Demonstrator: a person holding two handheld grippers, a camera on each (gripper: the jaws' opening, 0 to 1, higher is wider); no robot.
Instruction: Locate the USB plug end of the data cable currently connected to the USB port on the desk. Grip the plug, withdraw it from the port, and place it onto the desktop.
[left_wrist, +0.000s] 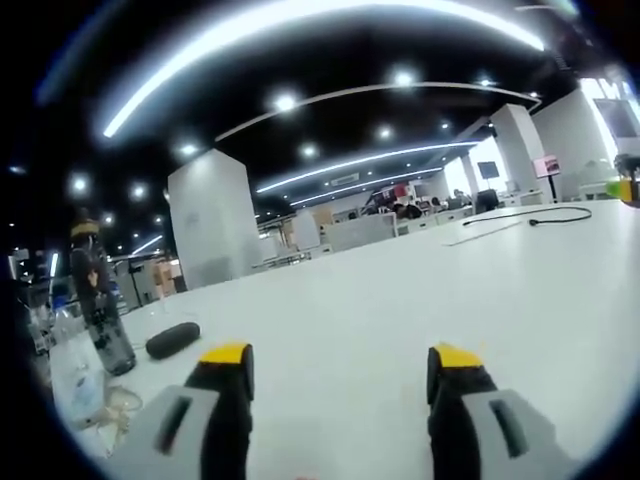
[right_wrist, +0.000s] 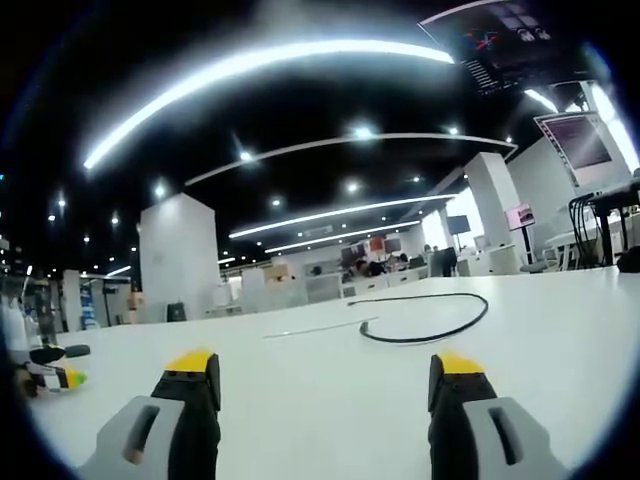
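Clearly both grippers stand with jaws apart and empty above the wide white worktop (right_wrist: 300, 400): the left gripper (left_wrist: 340, 365) and the right gripper (right_wrist: 325, 375). A thin black data cable (right_wrist: 430, 330) loops on the worktop well ahead of the right gripper; its plug and the port are too small to pick out. Judged from here, approaching without locating the plug risks clamping the cord instead and straining it.

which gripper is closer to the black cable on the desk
Right, as far as the pictures show. The black cable curves across the white desk just ahead of the open right gripper. From the open left gripper, the cable lies far off, up and to the right.
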